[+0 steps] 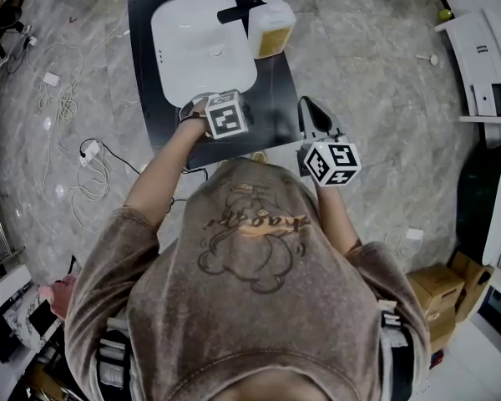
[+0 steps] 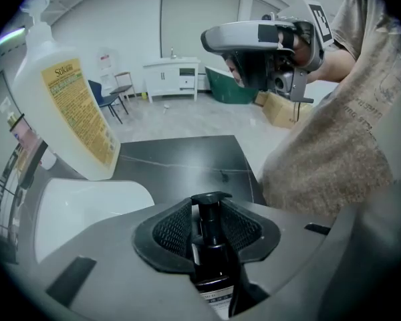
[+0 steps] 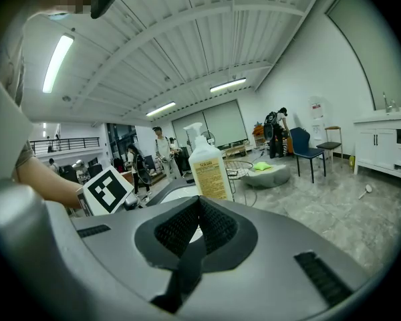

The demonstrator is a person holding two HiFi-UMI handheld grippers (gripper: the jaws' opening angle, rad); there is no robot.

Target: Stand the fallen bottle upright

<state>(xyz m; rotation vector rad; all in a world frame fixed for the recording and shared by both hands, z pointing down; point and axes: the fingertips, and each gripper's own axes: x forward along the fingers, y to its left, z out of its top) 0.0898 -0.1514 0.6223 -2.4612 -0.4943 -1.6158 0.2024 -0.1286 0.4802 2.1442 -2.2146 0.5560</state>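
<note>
A small dark bottle (image 2: 212, 246) with a black pump cap sits between the mesh pads of my left gripper (image 2: 210, 202), which is shut on it. The cap lies toward the fingertips and the labelled body toward the camera. In the head view this gripper's marker cube (image 1: 225, 114) is over the near edge of the white sink basin (image 1: 196, 48) and hides the bottle. My right gripper (image 1: 311, 111) hangs just off the right edge of the black table (image 1: 275, 98), its pads (image 3: 217, 226) together with nothing between them.
A large white bottle with a yellow label (image 1: 271, 27) stands by the black faucet (image 1: 234, 12) at the basin's far right. Cables (image 1: 75, 165) lie on the marble floor to the left, and cardboard boxes (image 1: 438, 291) are on the right.
</note>
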